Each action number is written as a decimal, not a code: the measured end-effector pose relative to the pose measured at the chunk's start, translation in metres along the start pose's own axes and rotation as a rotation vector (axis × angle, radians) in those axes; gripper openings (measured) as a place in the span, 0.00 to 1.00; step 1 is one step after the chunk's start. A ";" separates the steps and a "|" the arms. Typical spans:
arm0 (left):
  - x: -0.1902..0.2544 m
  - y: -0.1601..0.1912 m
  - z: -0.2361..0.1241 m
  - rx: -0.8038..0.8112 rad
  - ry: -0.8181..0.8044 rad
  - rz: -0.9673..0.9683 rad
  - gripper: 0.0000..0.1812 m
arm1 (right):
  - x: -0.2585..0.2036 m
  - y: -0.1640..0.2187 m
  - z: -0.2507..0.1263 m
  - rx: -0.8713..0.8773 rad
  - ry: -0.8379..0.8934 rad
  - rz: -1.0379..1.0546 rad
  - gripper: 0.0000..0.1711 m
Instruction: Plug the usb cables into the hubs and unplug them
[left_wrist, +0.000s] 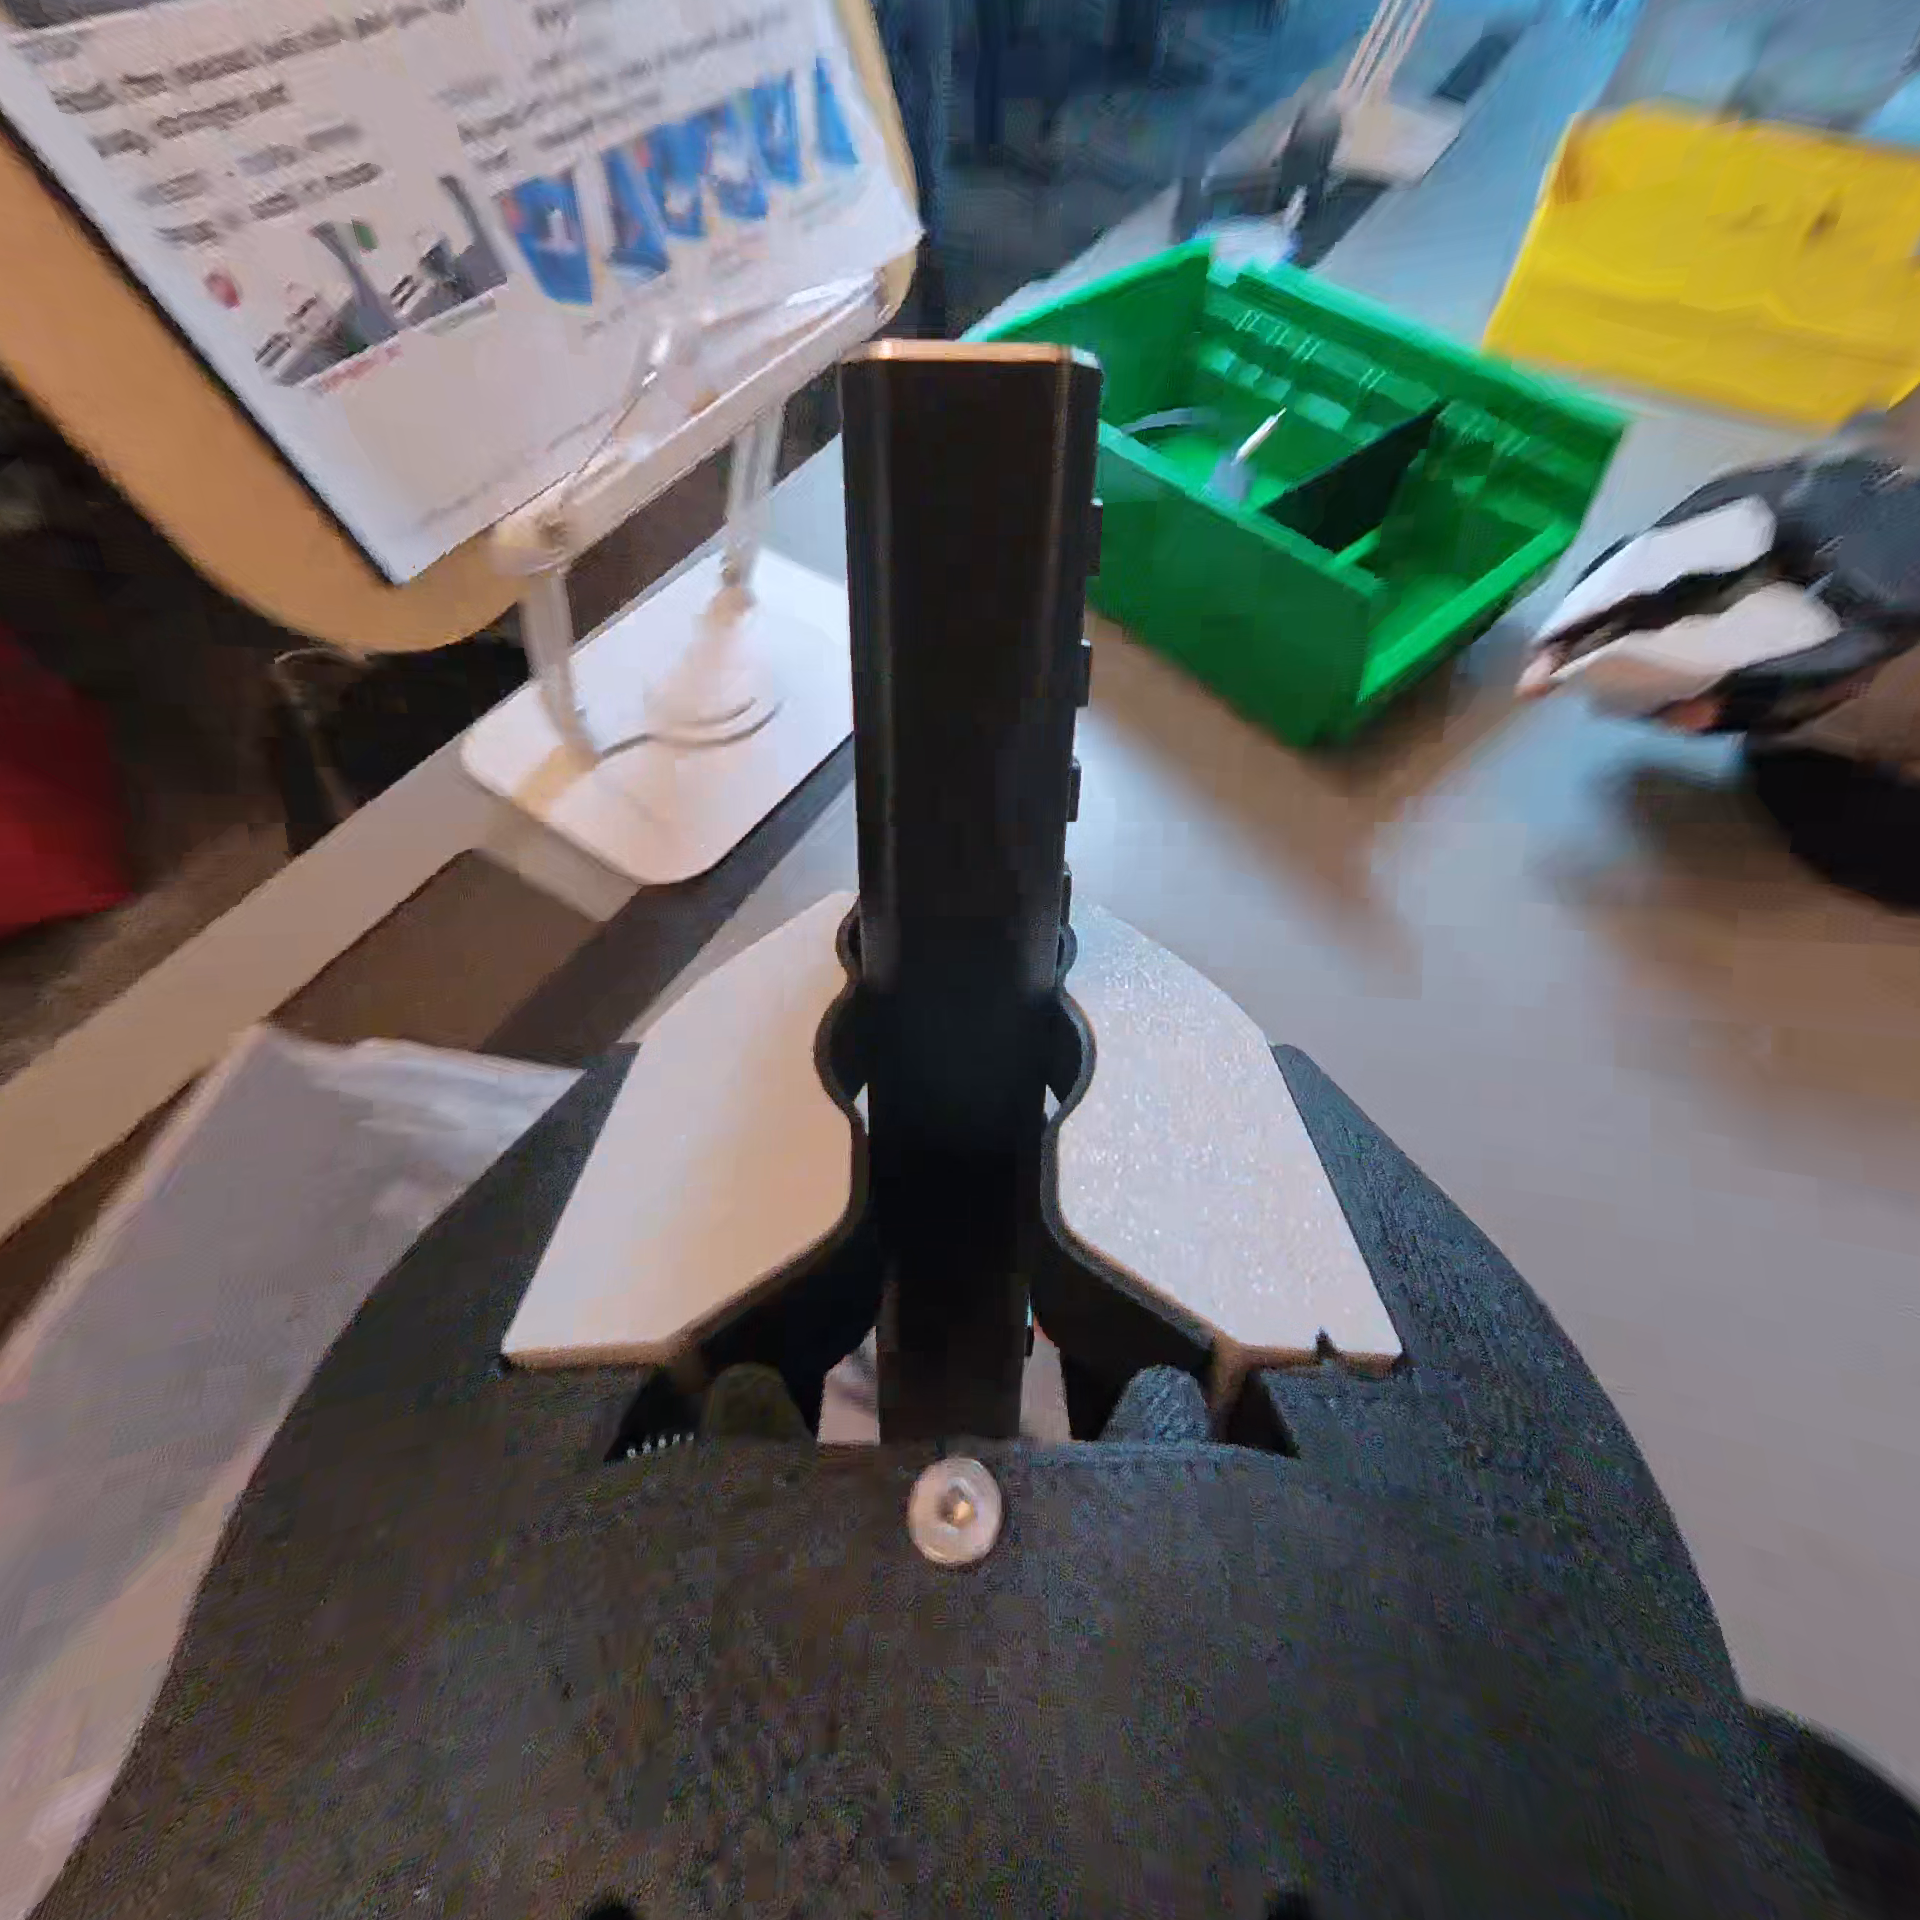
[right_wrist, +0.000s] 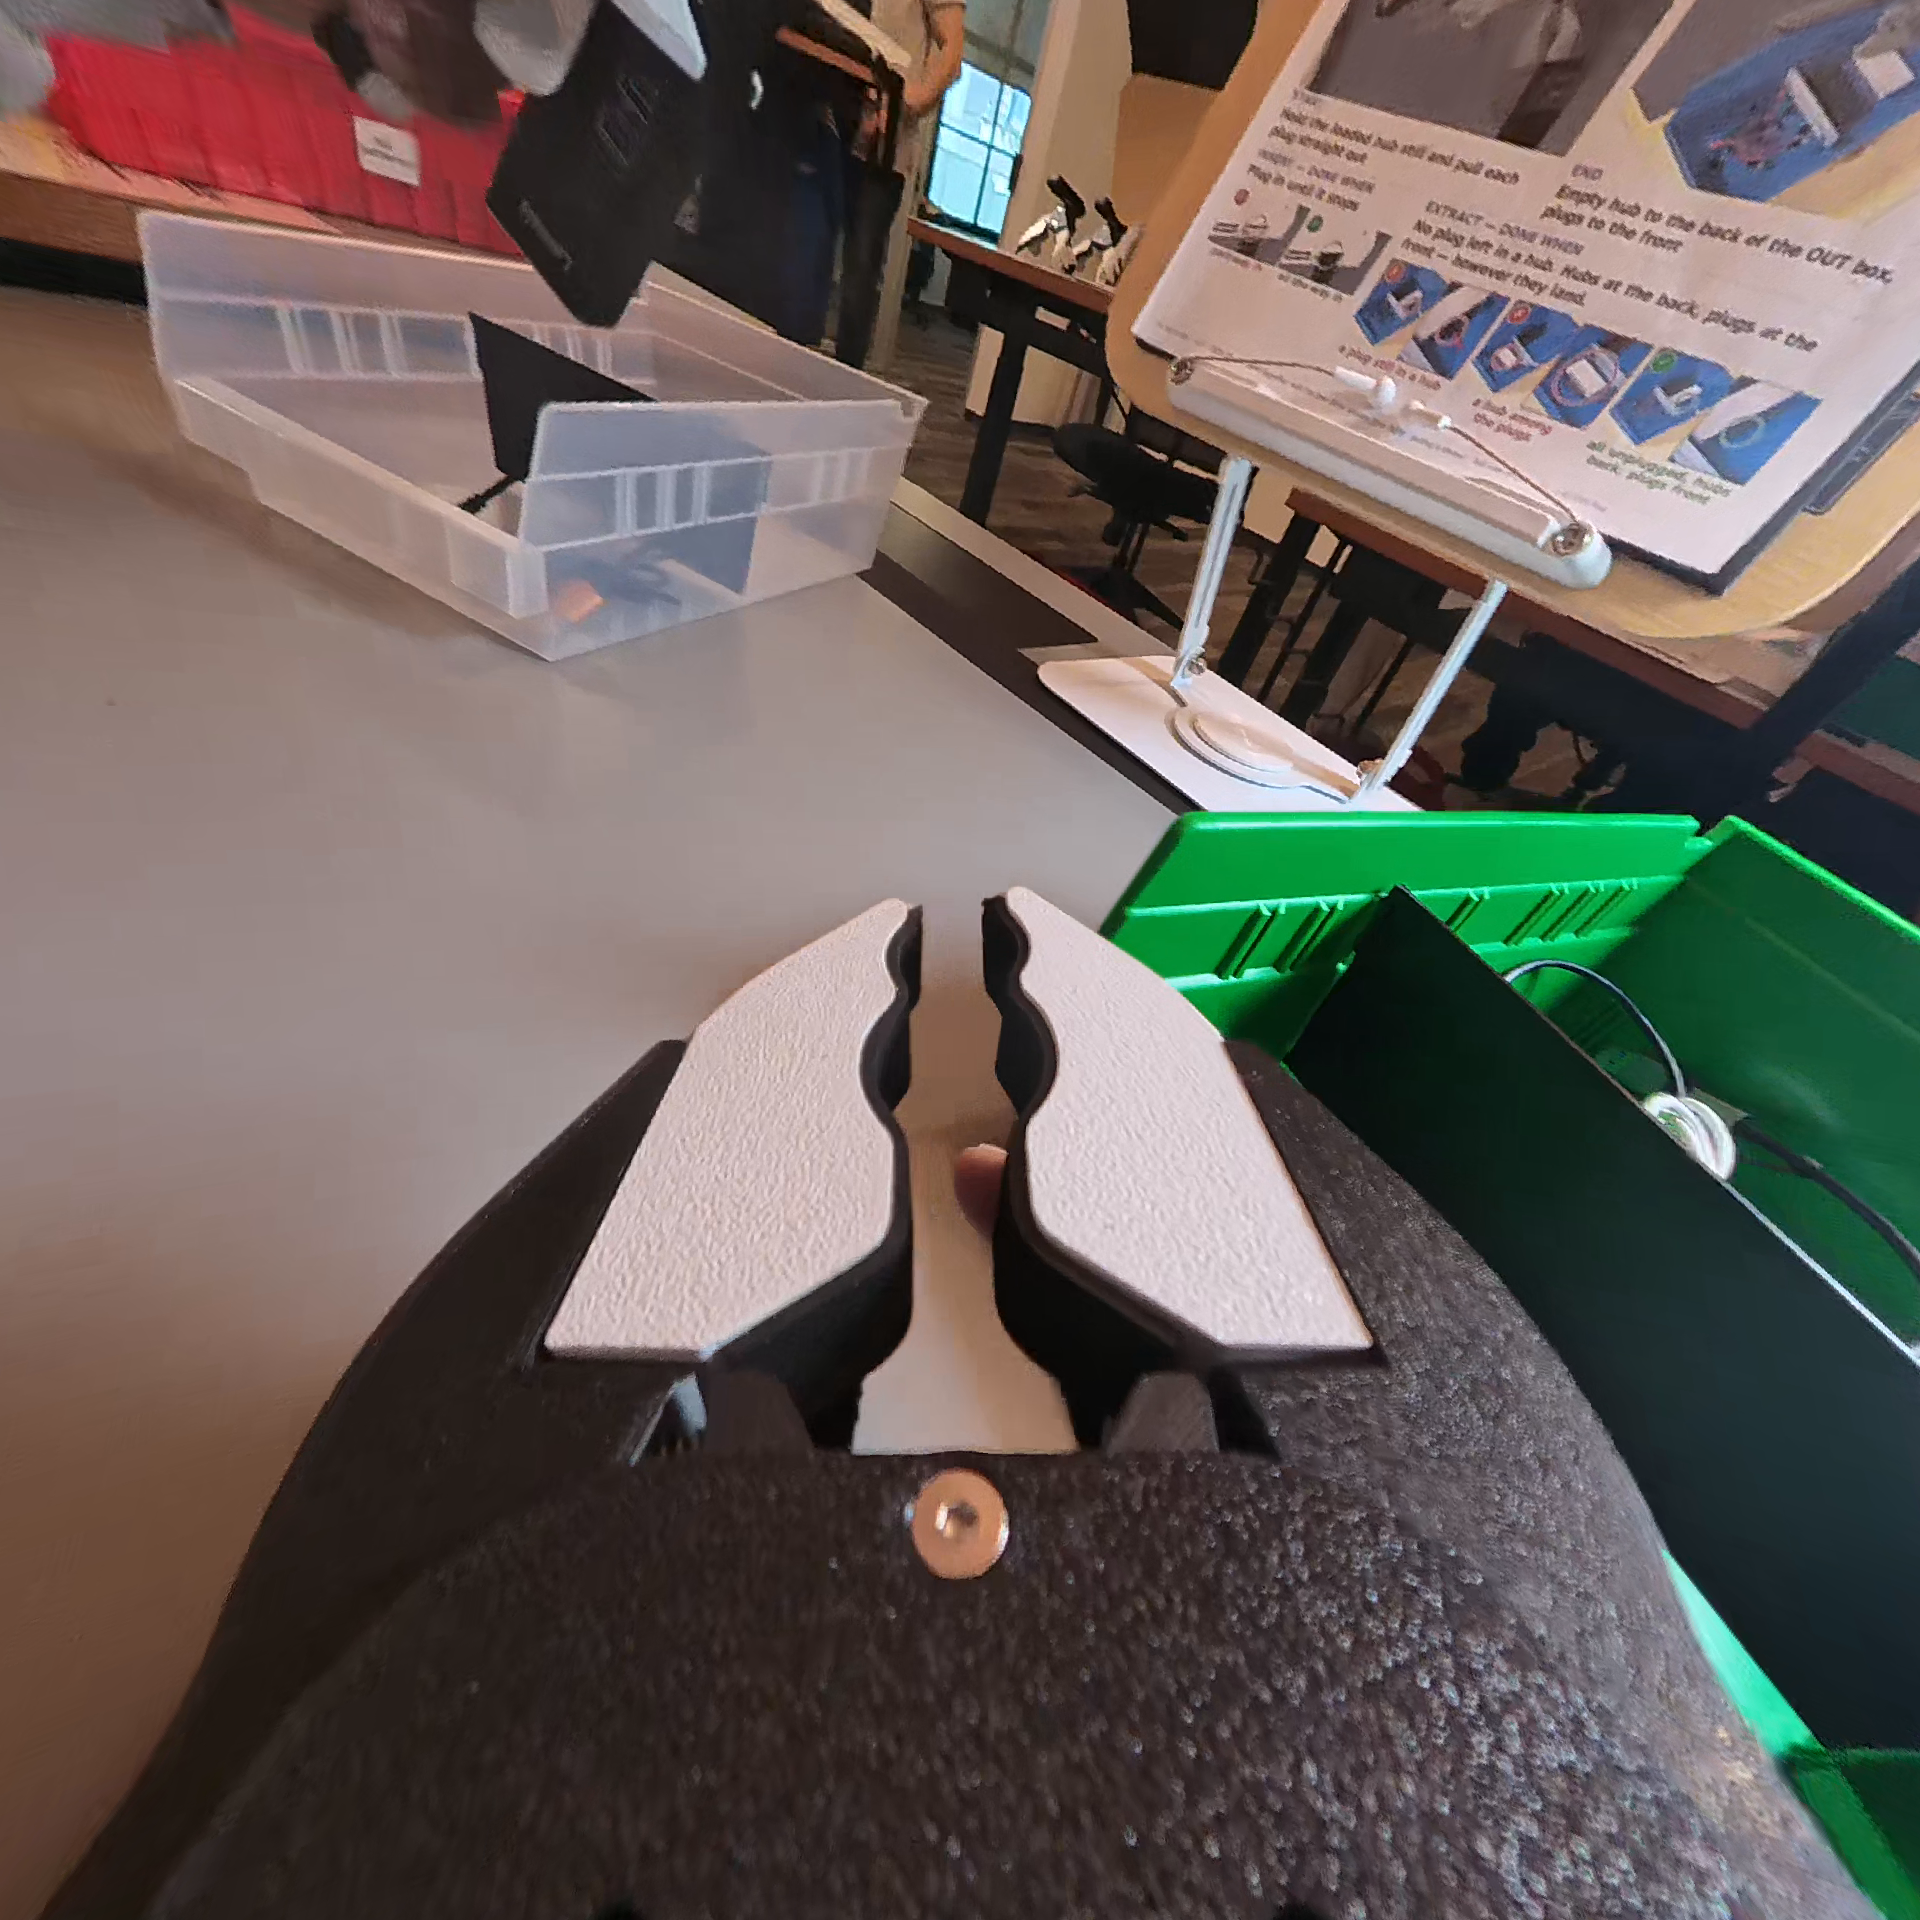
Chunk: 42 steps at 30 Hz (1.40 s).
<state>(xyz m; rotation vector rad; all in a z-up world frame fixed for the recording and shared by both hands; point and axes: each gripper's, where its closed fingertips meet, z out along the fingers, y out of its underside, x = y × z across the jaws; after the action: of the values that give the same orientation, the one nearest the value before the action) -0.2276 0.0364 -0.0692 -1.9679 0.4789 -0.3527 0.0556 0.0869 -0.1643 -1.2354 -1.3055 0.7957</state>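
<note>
My left gripper (left_wrist: 961, 935) is shut on a long black USB hub (left_wrist: 966, 623), which stands straight out between its fingers with the ports along the right side. In the right wrist view the hub (right_wrist: 582, 177) hangs in the air at top left, above the clear bin. My right gripper (right_wrist: 951, 914) is empty, its jaws a narrow gap apart, low over the grey table beside the green bin (right_wrist: 1299, 914). It also shows blurred in the left wrist view (left_wrist: 1683, 613). A coiled cable (right_wrist: 1694, 1132) lies in the green bin behind a black divider (right_wrist: 1558, 1247).
The green bin (left_wrist: 1247, 623) sits ahead right of the hub, with a yellow bin (left_wrist: 1714, 260) behind it. A clear bin (right_wrist: 499, 561) with a black divider stands at far left. An instruction sheet on a white stand (right_wrist: 1507, 312) is at the table's edge (right_wrist: 987, 623). My hands' fingertips stand some 30 centimeters from each other.
</note>
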 end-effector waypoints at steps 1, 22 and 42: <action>0.025 -0.005 0.005 0.087 0.067 -0.061 0.17 | -0.005 -0.001 0.000 0.001 -0.026 0.008 0.08; 0.231 0.003 0.061 0.606 0.546 -0.563 0.17 | -0.164 -0.059 0.026 -0.013 -0.636 0.416 0.20; 0.216 0.010 0.048 0.543 0.611 -0.605 0.16 | -0.122 -0.072 -0.012 0.137 -0.779 0.513 0.26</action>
<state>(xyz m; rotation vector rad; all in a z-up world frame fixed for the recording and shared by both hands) -0.0183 -0.0333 -0.0913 -1.4042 0.1172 -1.3404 0.0326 -0.0476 -0.1261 -1.2044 -1.5044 1.8354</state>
